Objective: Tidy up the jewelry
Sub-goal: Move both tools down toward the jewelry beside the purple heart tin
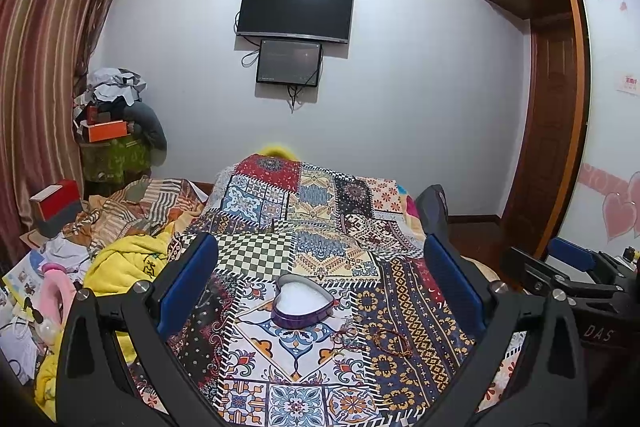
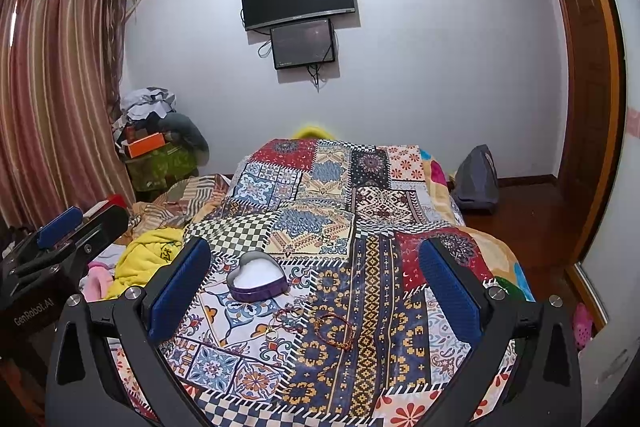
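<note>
Clearly both grippers, left (image 1: 320, 267) and right (image 2: 316, 267), hold wide-spread, empty jaws above the heart-shaped box (image 1: 303, 301).

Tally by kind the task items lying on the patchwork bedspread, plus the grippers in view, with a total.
Heart-shaped box: 1, open, white lining showing
Beaded bracelet: 1, lying loose nearer the cameras than the box
Red cord piece with a ring: 1, tangled, so it may be more than one piece
Grippers: 2, left gripper and right gripper, both open and empty
Total: 5
</note>
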Motion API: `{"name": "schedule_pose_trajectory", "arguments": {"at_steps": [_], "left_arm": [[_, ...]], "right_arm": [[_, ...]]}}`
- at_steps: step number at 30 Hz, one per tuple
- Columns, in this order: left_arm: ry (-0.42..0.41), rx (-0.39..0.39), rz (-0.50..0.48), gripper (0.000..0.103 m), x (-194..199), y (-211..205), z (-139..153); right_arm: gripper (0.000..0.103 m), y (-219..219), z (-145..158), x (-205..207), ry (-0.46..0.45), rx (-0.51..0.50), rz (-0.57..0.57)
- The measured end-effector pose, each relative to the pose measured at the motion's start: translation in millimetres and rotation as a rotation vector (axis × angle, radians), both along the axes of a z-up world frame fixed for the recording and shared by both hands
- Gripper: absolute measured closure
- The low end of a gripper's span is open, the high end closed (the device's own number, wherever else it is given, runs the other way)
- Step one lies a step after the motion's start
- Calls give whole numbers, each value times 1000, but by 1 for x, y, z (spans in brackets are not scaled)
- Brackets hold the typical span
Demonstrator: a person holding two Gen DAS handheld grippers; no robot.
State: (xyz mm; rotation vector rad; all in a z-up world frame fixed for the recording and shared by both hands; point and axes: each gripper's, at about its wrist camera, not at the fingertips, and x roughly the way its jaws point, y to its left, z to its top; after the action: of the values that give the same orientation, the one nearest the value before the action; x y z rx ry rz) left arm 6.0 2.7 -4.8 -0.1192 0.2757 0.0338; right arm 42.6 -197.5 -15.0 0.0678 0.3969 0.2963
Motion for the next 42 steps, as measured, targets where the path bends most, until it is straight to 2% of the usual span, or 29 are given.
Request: {"name": "schedule_pose_trajectory", "arguments": {"at_steps": [13, 25, 33, 36, 39, 42], "left_arm": [[115, 0, -14, 0, 39, -1, -27], [290, -18, 5, 0, 88, 5, -78], [444, -1, -33, 8, 113, 9, -125], [504, 2, -66, 14, 119, 8, -144], [555, 18, -95, 19, 123, 3, -161], [598, 18, -135, 28, 127, -2, -174]], "right_arm": [[0, -9, -24, 26, 88, -13, -33], [0, -11, -69, 65, 230, -89, -41], [0, -15, -107, 89, 360, -105, 13], [1, -15, -118, 95, 391, -111, 29], [7, -13, -128, 100, 426, -123, 61], [17, -8, -138, 105, 464, -136, 107]]}}
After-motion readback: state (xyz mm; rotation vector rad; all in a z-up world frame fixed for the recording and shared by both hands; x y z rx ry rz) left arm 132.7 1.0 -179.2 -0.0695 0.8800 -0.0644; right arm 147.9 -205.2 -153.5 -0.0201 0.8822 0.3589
